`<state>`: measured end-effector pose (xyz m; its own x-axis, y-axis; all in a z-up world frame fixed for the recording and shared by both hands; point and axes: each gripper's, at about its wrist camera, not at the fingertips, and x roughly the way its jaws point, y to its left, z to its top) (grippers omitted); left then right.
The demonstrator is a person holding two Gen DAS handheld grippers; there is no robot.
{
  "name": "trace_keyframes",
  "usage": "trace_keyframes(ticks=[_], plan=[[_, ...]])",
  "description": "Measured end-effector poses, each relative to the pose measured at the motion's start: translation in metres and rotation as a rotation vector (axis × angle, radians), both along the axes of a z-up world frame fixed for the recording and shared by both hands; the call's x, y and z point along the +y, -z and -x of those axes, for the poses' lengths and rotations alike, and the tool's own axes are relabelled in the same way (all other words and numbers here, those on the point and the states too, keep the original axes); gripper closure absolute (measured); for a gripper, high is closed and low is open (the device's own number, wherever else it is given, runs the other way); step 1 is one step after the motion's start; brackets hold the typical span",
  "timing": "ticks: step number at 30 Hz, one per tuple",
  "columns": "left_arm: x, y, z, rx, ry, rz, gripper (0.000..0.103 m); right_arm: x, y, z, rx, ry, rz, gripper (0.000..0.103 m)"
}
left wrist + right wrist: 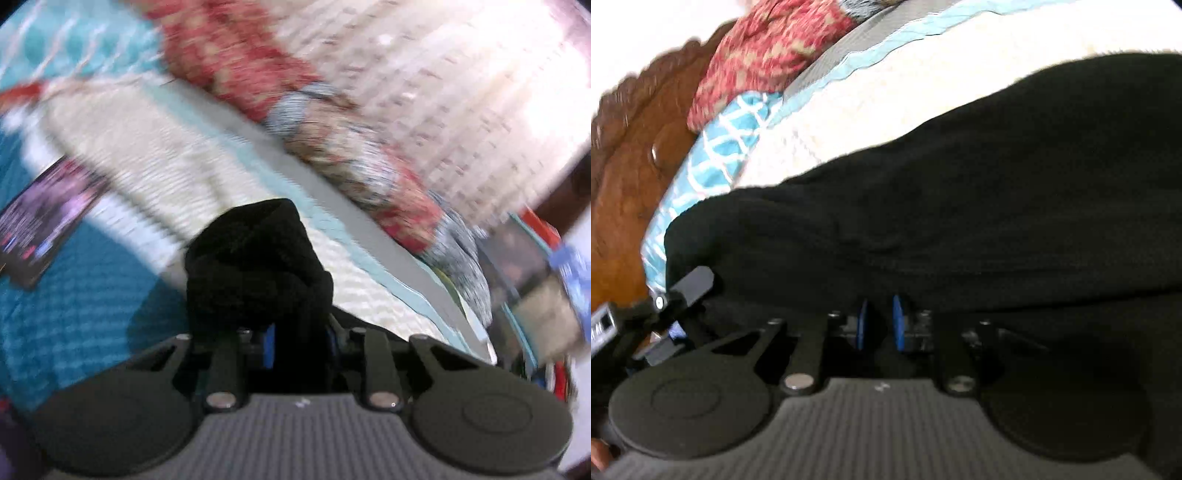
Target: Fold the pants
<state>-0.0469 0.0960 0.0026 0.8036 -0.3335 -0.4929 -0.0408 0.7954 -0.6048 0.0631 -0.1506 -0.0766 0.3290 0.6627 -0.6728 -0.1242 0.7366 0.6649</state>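
Observation:
The black pants (960,206) stretch across the right wrist view over a cream and teal bedspread (879,99). My right gripper (881,325) is shut on the pants' near edge; its blue pads are close together under the cloth. In the left wrist view my left gripper (299,328) is shut on a bunched end of the black pants (255,266), lifted above the bedspread (155,173). The fingertips are hidden by the cloth. The left gripper's body (665,299) shows at the left edge of the right wrist view.
A red patterned pillow (236,62) and a multicoloured bolster (369,173) lie along the bed's far side. A dark phone or card (44,221) lies on the teal cover at left. A carved wooden headboard (631,147) stands at left in the right view.

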Motion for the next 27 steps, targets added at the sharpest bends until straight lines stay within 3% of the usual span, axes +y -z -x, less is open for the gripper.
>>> trace_keyframes(ticks=[4, 7, 9, 12, 15, 17, 19, 21, 24, 27], plan=[[-0.059, -0.02, -0.008, -0.087, 0.198, -0.111, 0.08, -0.049, -0.014, 0.007, -0.038, 0.145, -0.1, 0.081], [-0.116, -0.018, -0.013, -0.108, 0.385, -0.209, 0.08, -0.101, -0.028, 0.019, -0.089, 0.28, -0.143, 0.081], [-0.157, -0.001, -0.019, -0.058, 0.54, -0.28, 0.076, -0.134, -0.034, 0.03, -0.13, 0.37, -0.134, 0.081], [-0.196, 0.028, -0.024, 0.077, 0.664, -0.343, 0.075, -0.17, -0.037, 0.048, -0.158, 0.462, -0.084, 0.079], [-0.2, 0.017, -0.008, 0.022, 0.711, -0.38, 0.052, -0.179, -0.034, 0.062, -0.178, 0.487, -0.028, 0.073], [-0.19, 0.003, 0.002, -0.011, 0.73, -0.373, 0.049, -0.176, -0.034, 0.064, -0.189, 0.475, -0.024, 0.063], [-0.175, -0.011, 0.011, -0.04, 0.703, -0.376, 0.046, -0.167, -0.035, 0.059, -0.205, 0.44, -0.039, 0.041], [-0.156, -0.022, 0.014, -0.051, 0.638, -0.349, 0.038, -0.165, -0.035, 0.057, -0.225, 0.379, -0.053, 0.036], [-0.121, -0.03, 0.007, -0.022, 0.515, -0.26, 0.036, -0.143, -0.027, 0.037, -0.218, 0.302, -0.001, 0.036], [-0.101, -0.029, -0.008, 0.028, 0.416, -0.183, 0.038, -0.132, -0.011, 0.024, -0.144, 0.244, 0.023, 0.069]])
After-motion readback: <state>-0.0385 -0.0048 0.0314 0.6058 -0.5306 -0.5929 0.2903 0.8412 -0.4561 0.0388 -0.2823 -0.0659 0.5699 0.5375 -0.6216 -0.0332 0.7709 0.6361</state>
